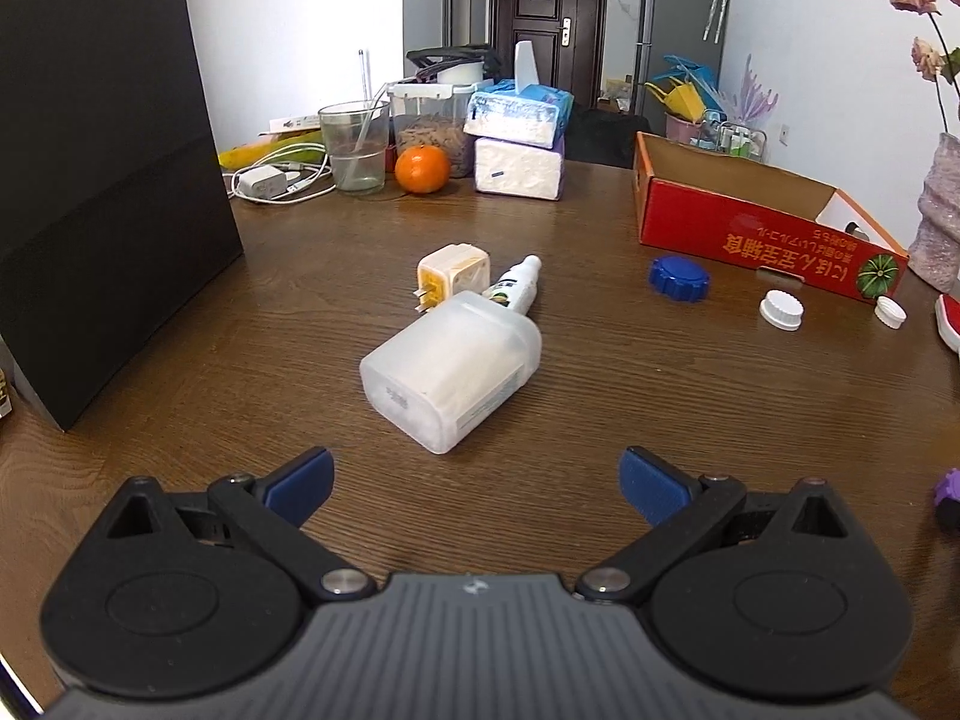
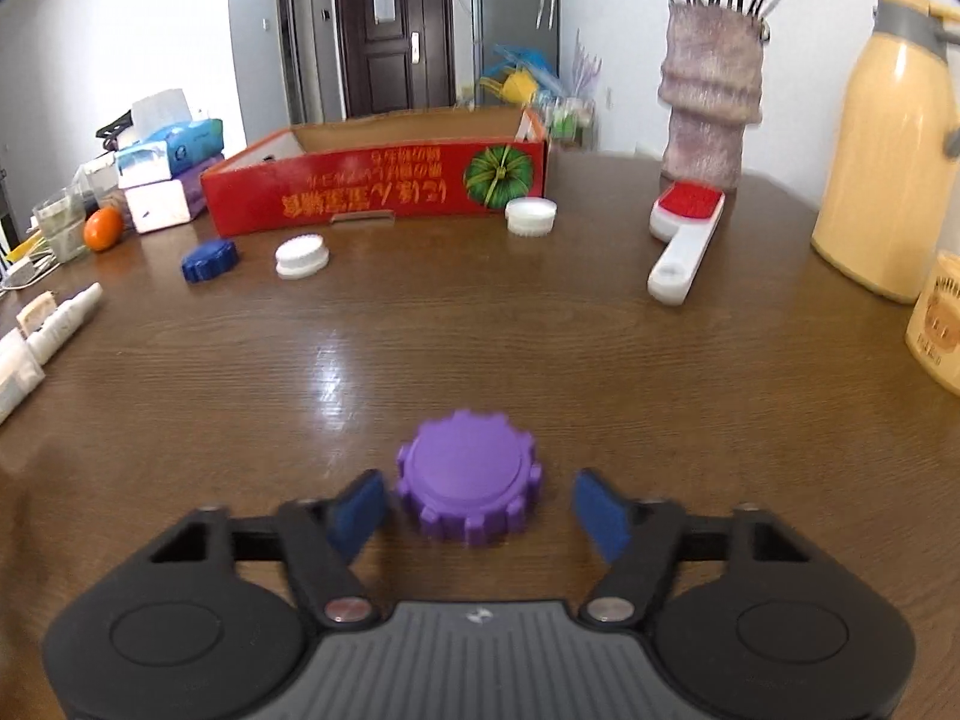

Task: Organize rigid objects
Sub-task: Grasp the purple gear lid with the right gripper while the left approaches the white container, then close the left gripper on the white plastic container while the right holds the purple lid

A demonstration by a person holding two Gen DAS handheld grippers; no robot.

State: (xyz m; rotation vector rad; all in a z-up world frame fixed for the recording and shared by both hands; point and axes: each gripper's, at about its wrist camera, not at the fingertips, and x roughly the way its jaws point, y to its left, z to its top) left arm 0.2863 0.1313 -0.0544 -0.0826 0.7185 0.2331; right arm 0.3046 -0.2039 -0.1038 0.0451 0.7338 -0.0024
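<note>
Now – right gripper (image 2: pixel 477 507) part-open, pads clear of purple cap (image 2: pixel 469 483) lying between them | left gripper (image 1: pixel 477 483) wide, empty – translucent case (image 1: pixel 450 369) ahead.

Table centre: frosted case (image 1: pixel 451 371) lies on the table (image 1: pixel 240 360); plug adapter (image 1: pixel 453 276) and small bottle (image 1: pixel 516 285) just behind it, side by side, bottle to the right.
Far edge: glass (image 1: pixel 354 147), orange (image 1: pixel 422 169), food jar (image 1: pixel 429 126) and stacked tissue packs (image 1: pixel 519 144) in a row, left to right.
Left edge: tall bag (image 1: pixel 102 180) stands upright.
Right side: open cardboard box (image 1: pixel 762 228); in front of it ridged cap (image 1: pixel 678 279), then two round lids (image 1: pixel 781 310) (image 1: pixel 890 311) further right.
Right edge: vase (image 2: pixel 711 96), with brush (image 2: pixel 684 234) lying before it; flask (image 2: pixel 888 138) to their right.
Near edge: toothed cap (image 2: pixel 469 480) lies between the fingers of the right gripper (image 2: pixel 478 510), touching neither.
</note>
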